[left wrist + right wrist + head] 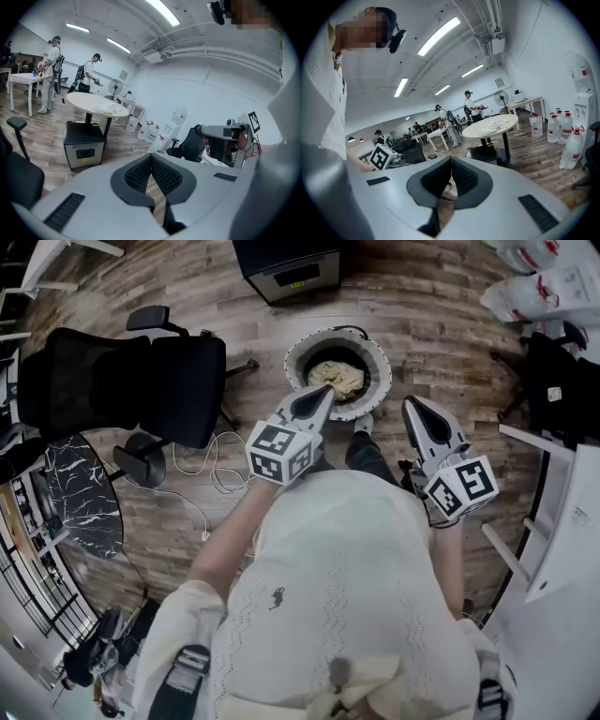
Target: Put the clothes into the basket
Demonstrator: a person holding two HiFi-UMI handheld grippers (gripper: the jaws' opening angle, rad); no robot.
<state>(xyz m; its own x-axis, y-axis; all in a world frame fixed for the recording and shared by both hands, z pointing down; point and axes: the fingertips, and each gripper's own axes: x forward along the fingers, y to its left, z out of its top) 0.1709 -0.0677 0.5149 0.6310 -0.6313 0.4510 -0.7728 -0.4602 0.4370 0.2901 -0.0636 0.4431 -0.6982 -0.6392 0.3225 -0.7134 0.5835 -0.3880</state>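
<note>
Just ahead of the left tongs [322,397], pinched together on nothing, stands the basket [380,381] with beige clothes [337,379] bunched inside, showing no clear long axis. The right tongs [415,413], likewise closed and empty, hang off its right rim; the left pair looks nearer the heap.

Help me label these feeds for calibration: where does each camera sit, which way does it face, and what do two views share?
Head view: on the person's head, facing steeply down at the round white basket; shows the person's white top, left gripper and right gripper.
Left gripper view: on the left gripper, facing across the room over shut jaws; right gripper at right.
Right gripper view: on the right gripper, likewise; left gripper at left.
Shared: both gripper views show the round white table.
</note>
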